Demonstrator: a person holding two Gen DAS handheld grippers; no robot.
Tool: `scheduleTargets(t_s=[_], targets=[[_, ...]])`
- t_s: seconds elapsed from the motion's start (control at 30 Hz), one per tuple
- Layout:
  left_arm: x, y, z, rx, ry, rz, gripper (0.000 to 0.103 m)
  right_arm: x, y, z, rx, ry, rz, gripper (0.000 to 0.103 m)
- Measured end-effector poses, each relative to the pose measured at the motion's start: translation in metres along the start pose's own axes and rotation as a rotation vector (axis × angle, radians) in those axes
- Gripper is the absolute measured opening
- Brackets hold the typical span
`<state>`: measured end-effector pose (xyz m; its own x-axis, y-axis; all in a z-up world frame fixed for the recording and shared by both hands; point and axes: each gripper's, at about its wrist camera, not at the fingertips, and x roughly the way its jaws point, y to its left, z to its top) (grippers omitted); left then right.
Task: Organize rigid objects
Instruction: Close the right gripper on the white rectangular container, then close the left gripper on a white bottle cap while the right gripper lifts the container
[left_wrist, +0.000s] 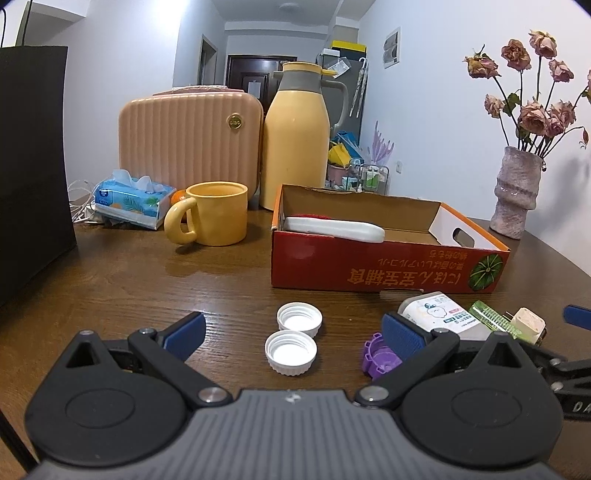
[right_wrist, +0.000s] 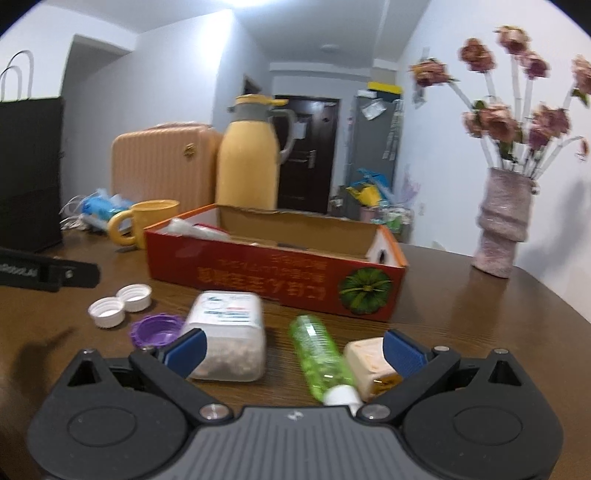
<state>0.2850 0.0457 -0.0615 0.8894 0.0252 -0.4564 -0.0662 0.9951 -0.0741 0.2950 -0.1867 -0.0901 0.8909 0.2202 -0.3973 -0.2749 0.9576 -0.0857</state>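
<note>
Two white ribbed plastic bottle caps (left_wrist: 299, 320) (left_wrist: 290, 352) lie open side up, touching, between the left gripper's fingers. A purple plastic cap (left_wrist: 378, 360) sits partly behind the left gripper's right finger. A white-labelled clear plastic jar (right_wrist: 225, 336) lies beside the right gripper's left finger; a green translucent bottle (right_wrist: 320, 356) lies between that gripper's fingers, touching a cream plug block (right_wrist: 367, 363) beside its right finger.

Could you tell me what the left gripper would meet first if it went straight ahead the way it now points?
Probably the nearer of two white ribbed plastic bottle caps, which lies between the open left gripper fingers; depth is uncertain.
</note>
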Motion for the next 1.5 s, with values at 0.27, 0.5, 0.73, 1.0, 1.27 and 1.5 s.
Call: scheduleTargets(t_s=[0.27,0.5,0.73,1.0,1.27,1.5], targets=[[0.004,0.004,-0.001,0.004,0.024,0.008,0.103,0.031,0.027,0.013,-0.036,0.093,0.075,0.093],[0.005,0.01,0.0,-0.006,0.04,0.011,0.103,0.054,0.034,0.018,-0.015,0.15,0.067,0.089],[0.006,0.019,0.0,-0.025,0.052,0.014,0.103,0.071,0.03,0.024,0.019,0.185,0.074,0.078],[0.009,0.027,0.001,-0.038,0.069,0.03,0.103,0.091,0.032,0.025,0.051,0.213,0.087,0.065],[0.013,0.027,0.0,-0.035,0.085,0.035,0.103,0.092,0.031,0.022,0.055,0.198,0.093,0.065],[0.019,0.027,-0.001,-0.034,0.107,0.048,0.103,0.075,0.025,0.026,0.069,0.11,0.082,0.065]])
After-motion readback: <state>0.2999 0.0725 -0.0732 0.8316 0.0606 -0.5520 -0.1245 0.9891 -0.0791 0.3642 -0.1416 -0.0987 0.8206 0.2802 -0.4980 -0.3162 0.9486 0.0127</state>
